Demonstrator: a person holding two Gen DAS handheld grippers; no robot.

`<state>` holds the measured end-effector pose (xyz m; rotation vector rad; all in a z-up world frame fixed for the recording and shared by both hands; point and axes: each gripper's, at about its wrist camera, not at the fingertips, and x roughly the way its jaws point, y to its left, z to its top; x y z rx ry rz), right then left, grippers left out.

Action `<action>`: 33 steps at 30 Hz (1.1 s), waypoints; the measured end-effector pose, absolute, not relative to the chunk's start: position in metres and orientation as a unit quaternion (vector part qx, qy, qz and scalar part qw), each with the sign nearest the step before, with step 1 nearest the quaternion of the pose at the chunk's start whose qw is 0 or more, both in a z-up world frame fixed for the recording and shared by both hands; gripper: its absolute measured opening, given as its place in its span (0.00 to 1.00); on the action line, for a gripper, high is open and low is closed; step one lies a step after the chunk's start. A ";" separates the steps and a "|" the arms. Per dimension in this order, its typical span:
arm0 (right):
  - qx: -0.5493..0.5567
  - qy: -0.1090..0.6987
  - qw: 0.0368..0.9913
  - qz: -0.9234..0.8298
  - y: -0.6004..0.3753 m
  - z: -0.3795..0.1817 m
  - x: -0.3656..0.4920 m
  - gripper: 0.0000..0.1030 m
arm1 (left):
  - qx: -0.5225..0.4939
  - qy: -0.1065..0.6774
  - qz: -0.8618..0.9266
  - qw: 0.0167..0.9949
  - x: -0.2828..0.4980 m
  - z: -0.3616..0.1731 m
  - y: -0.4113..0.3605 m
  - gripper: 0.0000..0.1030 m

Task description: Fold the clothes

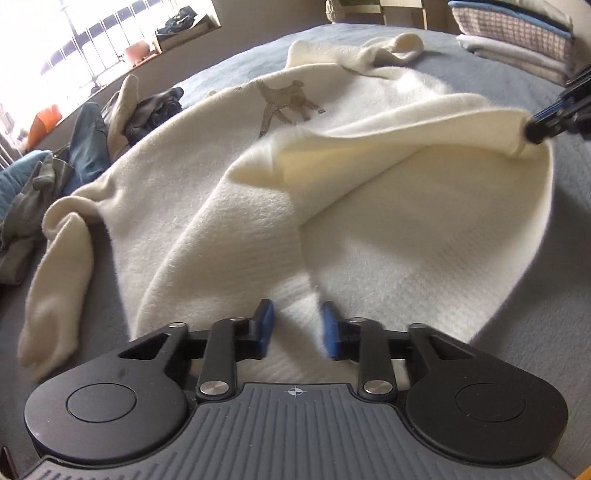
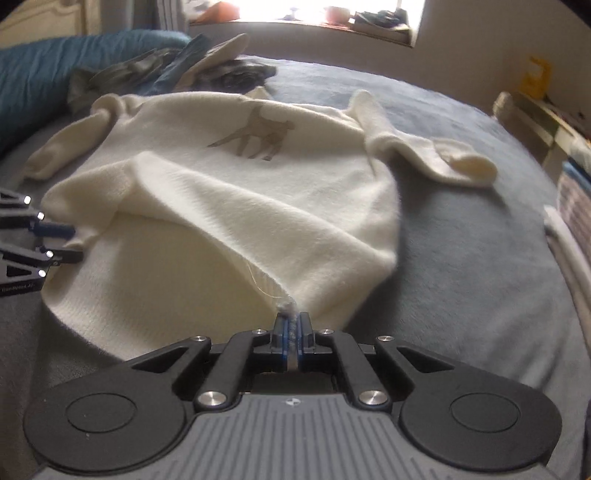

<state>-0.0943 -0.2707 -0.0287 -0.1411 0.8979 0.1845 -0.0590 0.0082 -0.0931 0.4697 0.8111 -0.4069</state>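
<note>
A cream sweater with a brown dog motif lies spread on the grey-blue bed cover. My left gripper is open, its blue pads on either side of the sweater's bottom hem, with fabric between them. My right gripper is shut on the hem's top layer and lifts it, so the ribbed inside of the sweater shows. In the left wrist view the right gripper holds that raised edge at the right. In the right wrist view the left gripper sits at the left hem.
A heap of dark and denim clothes lies beyond the sweater, near a blue pillow. Folded stacked textiles sit at the bed's far right. A windowsill with small objects runs behind the bed. One sleeve lies out to the right.
</note>
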 end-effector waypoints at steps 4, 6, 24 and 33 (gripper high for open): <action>0.004 0.469 0.881 0.054 -0.304 -0.042 -0.104 0.03 | 0.197 0.403 -0.182 0.875 -0.070 -0.086 0.031 0.01; 0.036 0.488 0.871 0.039 -0.319 -0.051 -0.108 0.03 | 0.181 0.417 -0.174 0.874 -0.076 -0.085 0.044 0.01; -0.072 0.413 0.875 0.241 -0.294 0.007 -0.132 0.45 | 0.159 0.409 -0.187 0.879 -0.106 -0.091 0.071 0.04; -0.068 0.398 0.802 0.441 -0.181 0.003 -0.077 0.58 | 0.224 0.373 -0.164 0.885 -0.119 -0.089 0.058 0.32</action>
